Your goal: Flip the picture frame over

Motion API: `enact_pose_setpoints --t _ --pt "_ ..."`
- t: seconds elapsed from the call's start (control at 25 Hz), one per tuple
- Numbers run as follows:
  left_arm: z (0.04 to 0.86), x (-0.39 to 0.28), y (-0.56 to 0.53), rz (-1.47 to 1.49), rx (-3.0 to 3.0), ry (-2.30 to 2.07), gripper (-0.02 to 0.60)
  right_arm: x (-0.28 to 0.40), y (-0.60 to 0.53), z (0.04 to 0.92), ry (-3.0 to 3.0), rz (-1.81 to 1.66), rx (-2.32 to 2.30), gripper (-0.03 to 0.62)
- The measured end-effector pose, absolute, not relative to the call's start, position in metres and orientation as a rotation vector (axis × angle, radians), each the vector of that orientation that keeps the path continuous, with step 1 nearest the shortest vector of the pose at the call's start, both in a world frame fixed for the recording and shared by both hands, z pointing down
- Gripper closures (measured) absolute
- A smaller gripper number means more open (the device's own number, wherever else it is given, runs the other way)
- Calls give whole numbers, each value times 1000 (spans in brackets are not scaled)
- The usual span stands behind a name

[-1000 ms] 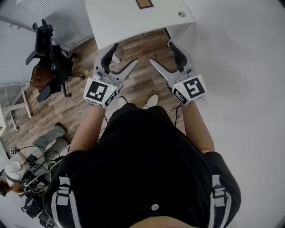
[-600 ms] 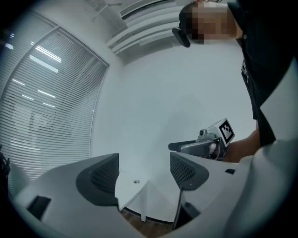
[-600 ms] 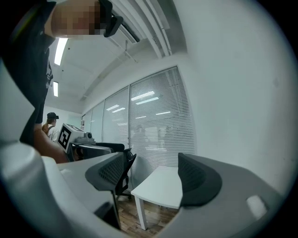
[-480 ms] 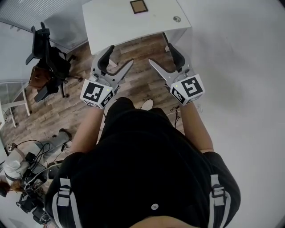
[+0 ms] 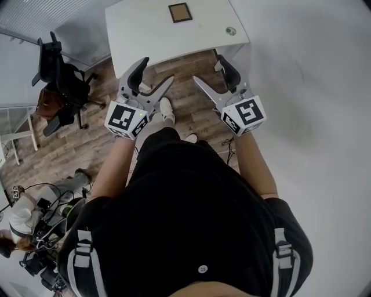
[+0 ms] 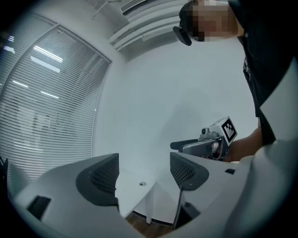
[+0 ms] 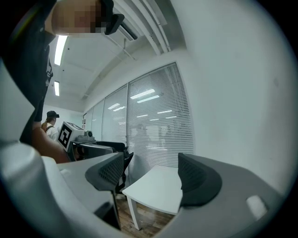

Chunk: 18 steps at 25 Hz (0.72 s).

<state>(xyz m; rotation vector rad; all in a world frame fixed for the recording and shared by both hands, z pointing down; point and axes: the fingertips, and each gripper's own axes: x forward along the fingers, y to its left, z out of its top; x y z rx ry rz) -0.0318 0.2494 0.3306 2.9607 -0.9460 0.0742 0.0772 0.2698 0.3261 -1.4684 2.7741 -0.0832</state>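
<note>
We hold both grippers released, short of the desk that carries the frame.

The frame [image 5: 180, 12] lies flat on the white desk [image 5: 145, 35], well back from the desk's near edge and roughly midway along it. A small round disc [image 5: 231, 31] sits apart from it, near the desk's right corner. We hold the left gripper [image 5: 156, 72] and the right gripper [image 5: 207, 68] side by side over the wood floor [image 5: 185, 110], just short of the desk's near edge and well apart from the frame. Each gripper's jaws stand apart with nothing between them; through the gaps we see only the desk and the room. A black chair [image 5: 58, 81] stands off the desk's left end. One shoe [image 5: 166, 109] shows on the floor, just short of the desk's near edge.
</note>
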Motion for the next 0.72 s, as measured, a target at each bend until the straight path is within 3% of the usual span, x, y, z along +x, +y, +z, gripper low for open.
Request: enact_pose_setpoints --t 0.72 --pt "328 -46 52 69 2966 -818 252 53 74 325 2747 -155 -1562 230"
